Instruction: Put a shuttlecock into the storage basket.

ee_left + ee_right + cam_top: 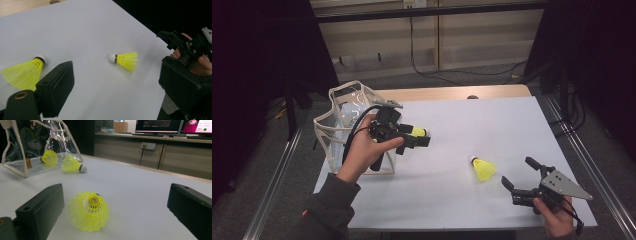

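High view: white table (492, 125), wood edge at back, grey floor with cables, dark room; left gripper (417, 137) open by clear bag (343, 107), right gripper (519, 175) open near a yellow shuttlecock (483, 169). Left gripper view: jaws apart, second shuttlecock (23, 73) lying beside one jaw. Right gripper view: jaws wide, shuttlecock (89, 211) between them untouched; monitors (175, 126) behind.

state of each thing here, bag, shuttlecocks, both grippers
clear plastic bag with cream trim: upright, one shuttlecock inside
yellow mesh shuttlecock beside the bag: lying on its side
yellow mesh shuttlecock mid-table: on its side, loose
left gripper: open, empty
right gripper: open, empty
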A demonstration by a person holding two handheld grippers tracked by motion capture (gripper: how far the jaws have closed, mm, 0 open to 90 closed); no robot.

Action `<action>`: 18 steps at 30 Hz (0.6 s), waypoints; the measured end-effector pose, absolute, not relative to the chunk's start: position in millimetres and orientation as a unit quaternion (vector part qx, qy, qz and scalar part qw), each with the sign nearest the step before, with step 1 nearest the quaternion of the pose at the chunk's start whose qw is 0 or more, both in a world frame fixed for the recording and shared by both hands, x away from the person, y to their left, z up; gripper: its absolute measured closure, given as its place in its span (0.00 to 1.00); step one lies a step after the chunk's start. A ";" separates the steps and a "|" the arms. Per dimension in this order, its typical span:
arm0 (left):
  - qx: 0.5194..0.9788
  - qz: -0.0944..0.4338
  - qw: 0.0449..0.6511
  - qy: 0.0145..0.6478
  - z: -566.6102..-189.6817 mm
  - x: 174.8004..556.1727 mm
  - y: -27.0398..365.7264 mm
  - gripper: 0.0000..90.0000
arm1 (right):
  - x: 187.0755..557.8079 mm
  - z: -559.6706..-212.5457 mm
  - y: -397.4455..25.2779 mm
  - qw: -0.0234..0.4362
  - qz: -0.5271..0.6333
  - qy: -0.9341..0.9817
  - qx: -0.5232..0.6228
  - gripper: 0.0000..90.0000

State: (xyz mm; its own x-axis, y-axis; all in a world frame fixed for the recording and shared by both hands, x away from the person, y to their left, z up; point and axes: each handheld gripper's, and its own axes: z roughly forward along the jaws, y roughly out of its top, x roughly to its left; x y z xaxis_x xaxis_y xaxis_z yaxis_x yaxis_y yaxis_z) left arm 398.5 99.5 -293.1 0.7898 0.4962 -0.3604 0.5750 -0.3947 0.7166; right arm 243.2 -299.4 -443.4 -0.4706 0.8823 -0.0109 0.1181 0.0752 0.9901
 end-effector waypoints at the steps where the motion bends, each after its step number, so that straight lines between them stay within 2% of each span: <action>1: 0.832 -0.045 0.448 0.324 -294.0 398.0 98.6 0.14 | 243.2 -443.4 -299.4 0.341 0.560 0.649 0.385 0.01; 18: 0.837 -0.040 0.442 0.322 -308.9 394.9 87.3 0.12 | 243.1 -443.4 -299.4 0.341 0.560 0.649 0.386 0.01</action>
